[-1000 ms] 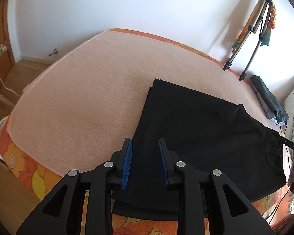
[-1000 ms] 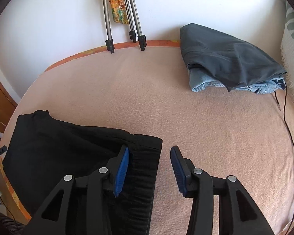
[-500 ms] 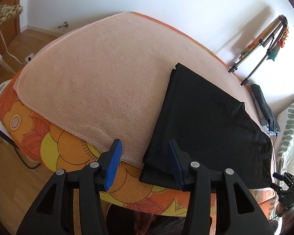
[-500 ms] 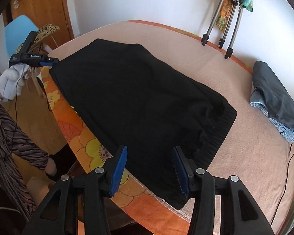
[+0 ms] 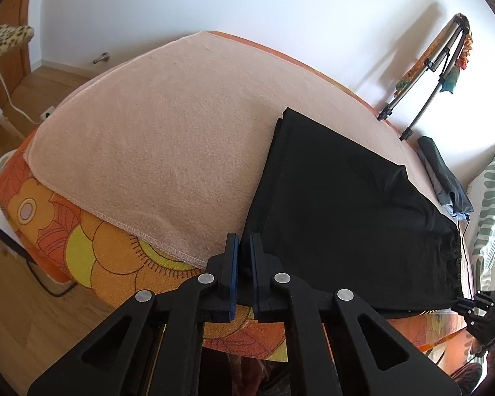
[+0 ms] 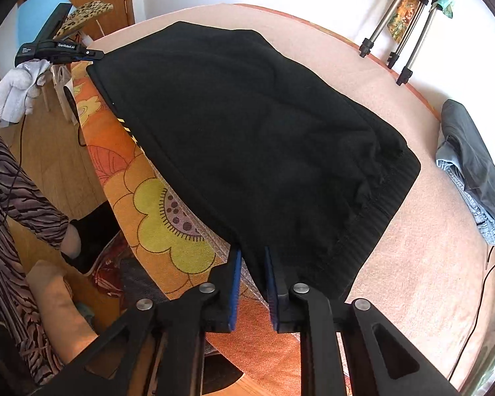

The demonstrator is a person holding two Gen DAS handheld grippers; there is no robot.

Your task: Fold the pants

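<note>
on the fuzzy peach blanket (image 5: 168,138), soft black pants (image 6: 247,138), left tongs (image 5: 244,257) clamping hem, right tongs (image 6: 252,272) closing on ribbed waistband

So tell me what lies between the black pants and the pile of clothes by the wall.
Only bare pink blanket lies between the black pants and the pile of clothes, as the right wrist view shows.

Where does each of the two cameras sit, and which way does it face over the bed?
Left wrist: on the left gripper, looking down along its fingers at the hem corner of the black pants it pinches; no body part shows.
Right wrist: on the right gripper, closing on the waistband corner of the pants; the gloved left hand and a striped sleeve show.
Shared: the pants, pink blanket, tripod, folded clothes.
</note>
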